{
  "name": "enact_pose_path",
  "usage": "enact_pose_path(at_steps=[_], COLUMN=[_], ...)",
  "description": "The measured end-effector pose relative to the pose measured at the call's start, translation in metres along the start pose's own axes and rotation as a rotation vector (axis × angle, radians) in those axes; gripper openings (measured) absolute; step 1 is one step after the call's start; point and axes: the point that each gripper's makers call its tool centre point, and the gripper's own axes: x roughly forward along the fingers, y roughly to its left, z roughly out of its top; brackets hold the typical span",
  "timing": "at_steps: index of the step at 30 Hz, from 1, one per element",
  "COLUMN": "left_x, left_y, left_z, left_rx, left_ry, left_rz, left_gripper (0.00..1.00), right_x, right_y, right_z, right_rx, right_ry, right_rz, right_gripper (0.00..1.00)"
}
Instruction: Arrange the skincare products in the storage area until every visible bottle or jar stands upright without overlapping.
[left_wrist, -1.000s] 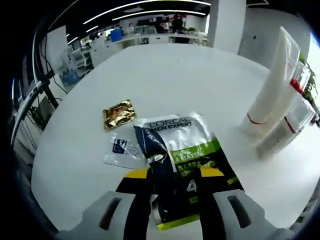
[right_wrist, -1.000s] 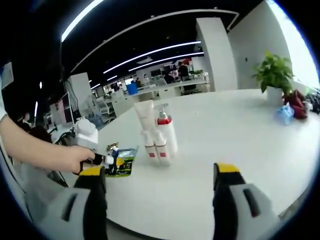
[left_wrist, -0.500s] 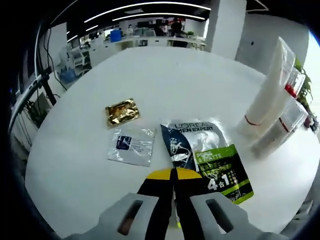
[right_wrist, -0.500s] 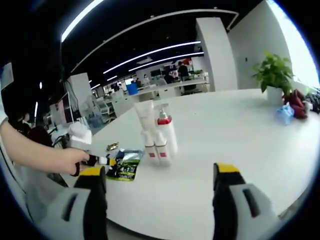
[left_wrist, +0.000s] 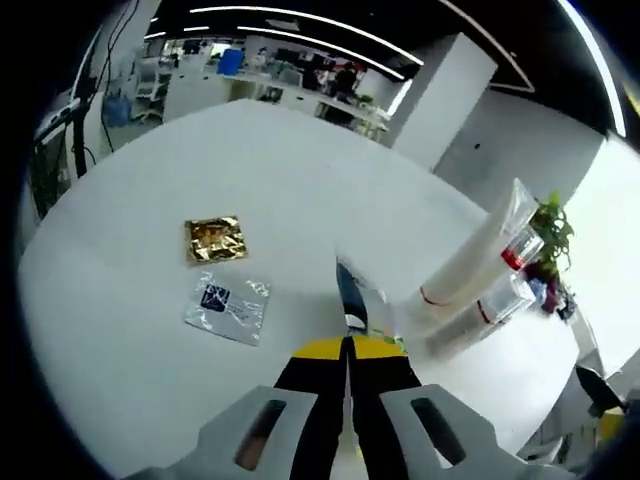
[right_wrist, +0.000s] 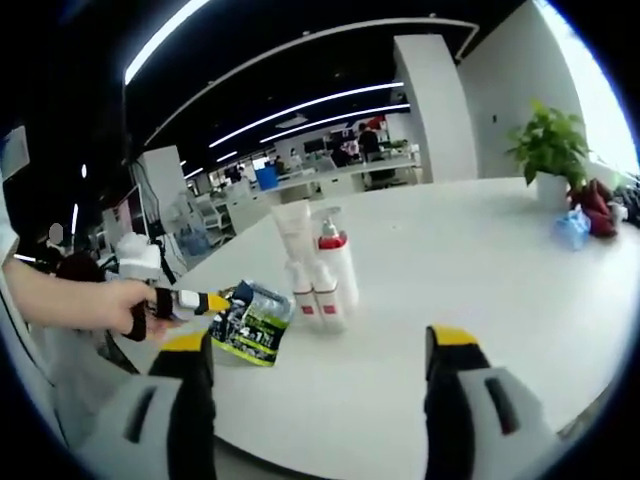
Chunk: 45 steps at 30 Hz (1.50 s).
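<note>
The left gripper is clamped on the dark-and-green L'Oréal sachet, lifted edge-on at twelve o'clock of its jaws, print unreadable. The right gripper gapes empty. The white tubes stand upright at its twelve o'clock.

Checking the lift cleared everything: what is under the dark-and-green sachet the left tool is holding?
Under the sachet, shut in the left tool, only bare white table shows; its lower edge seems just off the surface. Contact there is hard to tell.
</note>
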Motion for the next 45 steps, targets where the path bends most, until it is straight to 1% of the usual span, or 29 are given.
enact_pose_path(at_steps=[2,7,11,13,18,24,26,31,33,35,39,43,45], left_x=[-0.003,-0.011,-0.016,-0.019,-0.026,-0.037,-0.043,-0.059,-0.065,-0.071,-0.081,-0.088,-0.091], left_y=[0.002,-0.009,-0.015,-0.019,-0.026,-0.039,-0.044,-0.064,-0.069,-0.074,-0.085,-0.091,-0.095], left_z=[0.000,0.002,0.005,0.008,0.014,0.021,0.023,0.029,0.031,0.032,0.039,0.042,0.044], left_rx=[-0.017,-0.095,-0.115,-0.137,-0.175,-0.201,-0.194,-0.189,-0.193,-0.180,-0.184,-0.192,-0.187], left_ry=[-0.005,-0.024,-0.034,-0.042,-0.055,-0.067,-0.071,-0.080,-0.082,-0.083,-0.100,-0.105,-0.104], left_rz=[-0.007,-0.076,-0.114,-0.144,-0.192,-0.253,-0.269,-0.341,-0.352,-0.358,-0.399,-0.426,-0.439], left_gripper=[0.00,0.00,0.00,0.00,0.00,0.00,0.00,0.00,0.00,0.00,0.00,0.00,0.00], right_x=[0.000,0.000,0.001,0.001,0.001,0.001,0.001,0.001,0.002,0.002,0.002,0.002,0.002], right_y=[0.001,0.004,0.006,0.006,0.008,0.009,0.009,0.011,0.012,0.012,0.013,0.016,0.022], right_z=[0.000,0.000,0.000,0.000,-0.001,-0.002,-0.002,-0.004,-0.006,-0.005,-0.006,-0.007,-0.008], right_rx=[0.002,-0.011,-0.012,-0.016,-0.020,-0.024,-0.028,-0.034,-0.037,-0.036,-0.029,-0.024,-0.014], right_ry=[0.001,0.003,0.003,0.003,0.008,0.012,0.014,0.025,0.036,0.036,0.039,0.046,0.055], right_rz=[0.006,0.018,0.023,0.023,0.029,0.032,0.032,0.040,0.042,0.043,0.050,0.070,0.104], right_gripper=[0.86,0.85,0.84,0.84,0.83,0.82,0.82,0.82,0.81,0.81,0.81,0.78,0.77])
